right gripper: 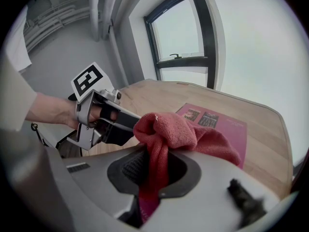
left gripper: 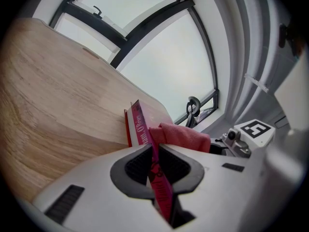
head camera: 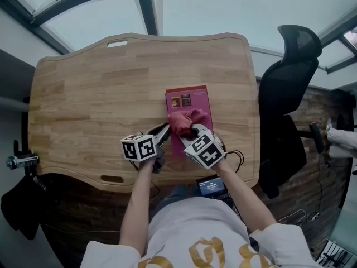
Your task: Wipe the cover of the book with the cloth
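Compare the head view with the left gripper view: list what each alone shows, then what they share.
Head view only: the chair, the whole table, and the pictures on the cover of the book. Left gripper view only: the left gripper with its jaws shut on the book's edge, and the print along that edge. Both: the book, the cloth lying on it, the table, and the right gripper.
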Motion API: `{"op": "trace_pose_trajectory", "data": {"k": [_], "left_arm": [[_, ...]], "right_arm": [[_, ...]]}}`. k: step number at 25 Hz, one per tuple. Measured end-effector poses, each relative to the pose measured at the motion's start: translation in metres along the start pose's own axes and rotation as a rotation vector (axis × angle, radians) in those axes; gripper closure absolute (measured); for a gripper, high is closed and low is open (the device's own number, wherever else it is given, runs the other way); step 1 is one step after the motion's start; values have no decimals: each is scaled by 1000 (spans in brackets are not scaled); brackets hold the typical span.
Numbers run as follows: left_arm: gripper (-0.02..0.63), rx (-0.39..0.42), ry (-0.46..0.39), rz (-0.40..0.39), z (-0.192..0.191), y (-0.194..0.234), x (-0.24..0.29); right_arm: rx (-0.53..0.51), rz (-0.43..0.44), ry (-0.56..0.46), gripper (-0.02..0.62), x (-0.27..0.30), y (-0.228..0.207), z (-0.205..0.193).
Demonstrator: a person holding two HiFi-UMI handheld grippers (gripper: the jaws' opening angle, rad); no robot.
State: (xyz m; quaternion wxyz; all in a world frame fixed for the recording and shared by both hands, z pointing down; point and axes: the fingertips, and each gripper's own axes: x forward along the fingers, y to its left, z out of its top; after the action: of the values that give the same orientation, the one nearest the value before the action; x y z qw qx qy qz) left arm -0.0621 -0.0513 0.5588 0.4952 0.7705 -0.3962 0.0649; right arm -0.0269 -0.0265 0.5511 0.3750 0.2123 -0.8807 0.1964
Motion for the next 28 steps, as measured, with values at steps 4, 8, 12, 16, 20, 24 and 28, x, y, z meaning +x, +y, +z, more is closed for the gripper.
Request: {"op": "trace_pose_trajectory", "data": {"k": [4, 8, 12, 16, 20, 24, 28], "left_arm": [[555, 3, -2, 9, -1, 1, 0], [555, 3, -4, 13, 0, 1, 0], [555, 4, -5, 17, -1, 1, 0], [555, 5, -10, 19, 0, 0, 0], [555, 6, -12, 21, 0, 0, 0], [555, 6, -14, 23, 0, 0, 0], [555, 13, -9, 19, 0, -1, 0]], "right_arm": [[-2, 8, 7, 537, -2, 5, -6], [-8, 8, -1, 537, -4, 8, -10], [-13, 9, -8, 537, -4, 10, -13], [-17, 12, -4, 537, -6, 12, -16], [-12, 22, 1, 537, -8, 15, -18], [-11, 29, 2, 537, -8, 16, -21], [-8, 43, 12, 537, -10, 17, -18]]}}
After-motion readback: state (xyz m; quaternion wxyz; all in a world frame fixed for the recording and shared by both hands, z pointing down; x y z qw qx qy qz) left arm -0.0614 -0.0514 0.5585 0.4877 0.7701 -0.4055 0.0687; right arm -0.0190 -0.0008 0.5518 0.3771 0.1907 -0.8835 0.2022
